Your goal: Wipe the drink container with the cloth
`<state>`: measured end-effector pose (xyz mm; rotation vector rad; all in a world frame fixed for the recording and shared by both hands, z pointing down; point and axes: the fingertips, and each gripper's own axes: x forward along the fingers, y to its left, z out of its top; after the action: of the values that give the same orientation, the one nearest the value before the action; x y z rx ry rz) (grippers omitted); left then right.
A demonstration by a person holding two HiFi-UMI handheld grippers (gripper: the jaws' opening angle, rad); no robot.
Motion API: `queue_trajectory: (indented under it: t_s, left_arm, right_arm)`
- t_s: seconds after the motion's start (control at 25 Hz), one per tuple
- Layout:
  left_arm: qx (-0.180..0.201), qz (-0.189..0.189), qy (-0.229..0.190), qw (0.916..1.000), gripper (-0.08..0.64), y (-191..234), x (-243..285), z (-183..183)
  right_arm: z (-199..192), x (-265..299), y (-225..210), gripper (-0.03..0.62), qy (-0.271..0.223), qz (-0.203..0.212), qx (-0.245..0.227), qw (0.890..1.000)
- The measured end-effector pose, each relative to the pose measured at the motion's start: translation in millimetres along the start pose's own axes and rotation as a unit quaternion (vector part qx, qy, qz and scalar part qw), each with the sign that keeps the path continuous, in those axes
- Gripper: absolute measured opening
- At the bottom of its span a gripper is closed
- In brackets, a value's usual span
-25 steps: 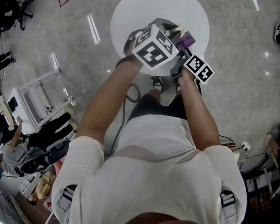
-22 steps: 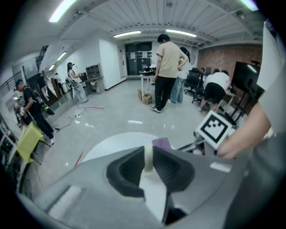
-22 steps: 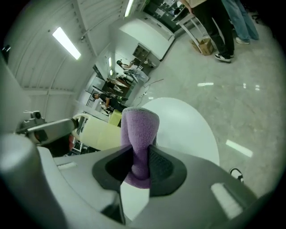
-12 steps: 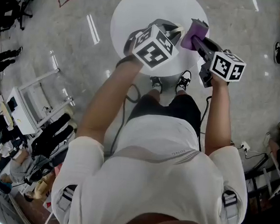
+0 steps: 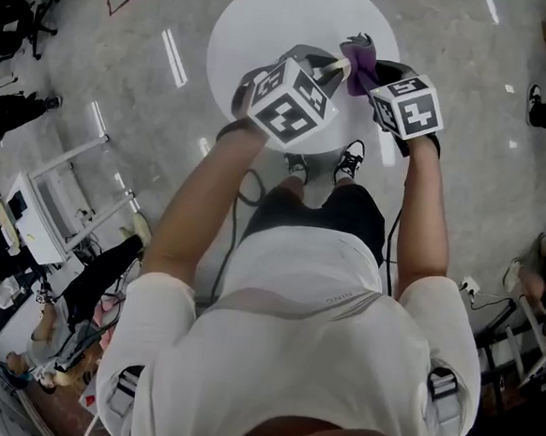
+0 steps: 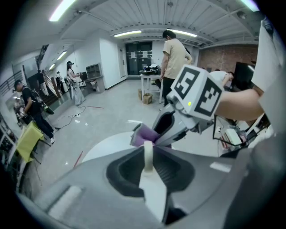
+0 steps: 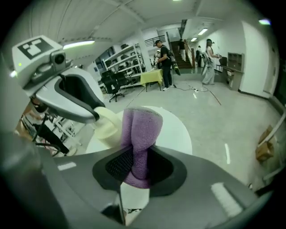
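Note:
My left gripper (image 5: pixel 330 68) is shut on a pale cream drink container (image 7: pixel 106 127) and holds it above the white round table (image 5: pixel 270 19). In the left gripper view the container's thin rim (image 6: pixel 147 154) sits pinched between the jaws of the left gripper (image 6: pixel 147 166). My right gripper (image 5: pixel 371 77) is shut on a folded purple cloth (image 7: pixel 141 132). The cloth (image 5: pixel 359 63) presses against the container's side, just beyond the left jaws. The same cloth (image 6: pixel 144 135) shows right behind the rim, with the right gripper (image 6: pixel 175 126) angled in from the right.
The round table (image 7: pixel 178 129) bears nothing that I can see. Polished grey floor surrounds it. The person's shoes (image 5: pixel 349 160) stand at its near edge. Other people (image 6: pixel 175 53), desks and shelving stand farther off in the room.
The right gripper swung out to the right with the cloth, then came back left and upward against the container. The left gripper has held almost still.

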<state>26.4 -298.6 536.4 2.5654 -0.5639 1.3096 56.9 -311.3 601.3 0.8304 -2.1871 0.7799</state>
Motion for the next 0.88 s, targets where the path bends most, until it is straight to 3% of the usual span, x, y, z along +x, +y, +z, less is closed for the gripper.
queue_trajectory:
  t_s: [0.2,0.6,0.72,0.8,0.88]
  left_arm:
    - [-0.003,0.0,-0.001,1.0,0.057,4,2,-1]
    - [-0.013,0.005,-0.008,0.9999,0.057,8,-3,-3]
    - [-0.019,0.006,-0.01,0.9997,0.057,9,-3,-1]
    - [-0.021,0.007,-0.012,0.9997,0.057,9,-2,-3]
    - [-0.021,0.008,-0.014,0.9996,0.057,11,-3,-5]
  right_arm:
    - [-14,35,-13,0.097,0.057,-0.005,-0.071,0.996]
    - [-58,84,-24,0.097,0.143,0.004,-0.105,0.984]
    - [-55,78,-29,0.097,0.117,0.03,-0.066,0.99]
    - [-33,67,-34,0.097,0.052,0.054,-0.017,0.997]
    - [3,49,-37,0.097,-0.032,0.082,0.047,0.995]
